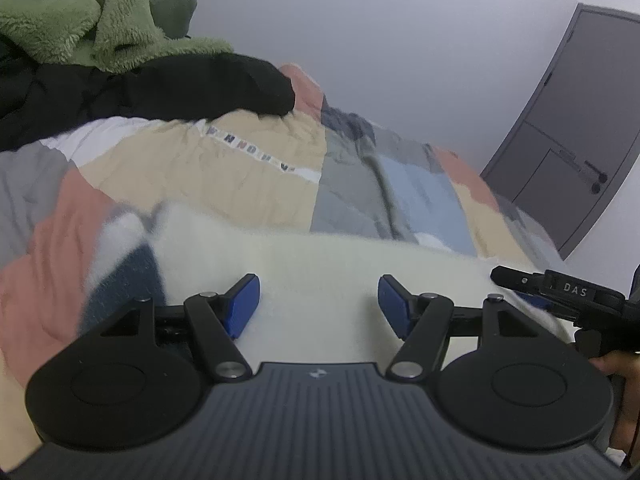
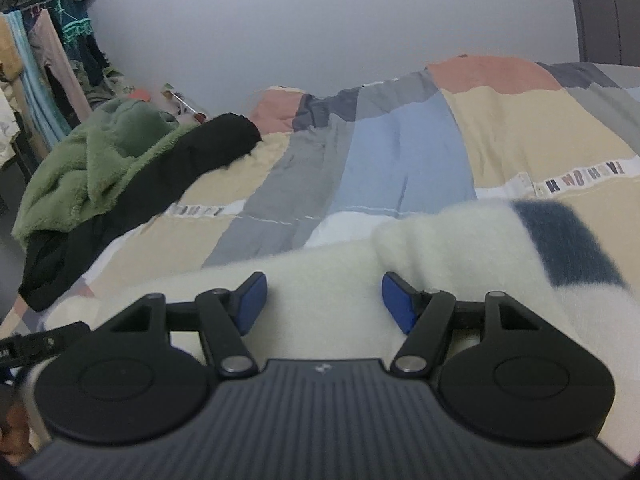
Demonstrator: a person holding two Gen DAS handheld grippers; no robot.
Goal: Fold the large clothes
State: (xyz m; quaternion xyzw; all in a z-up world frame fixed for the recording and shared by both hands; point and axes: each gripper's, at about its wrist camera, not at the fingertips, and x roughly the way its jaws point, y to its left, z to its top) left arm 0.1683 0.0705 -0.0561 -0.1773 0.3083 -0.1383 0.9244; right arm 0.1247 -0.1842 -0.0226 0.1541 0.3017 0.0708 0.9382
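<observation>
Grippers hover over a fluffy cream garment with navy patches (image 1: 320, 264) on the patchwork quilt (image 1: 256, 176): left gripper (image 1: 319, 304) and right gripper (image 2: 324, 300) both gape, empty. Green fleece (image 2: 92, 168) lies at ten o'clock.
</observation>
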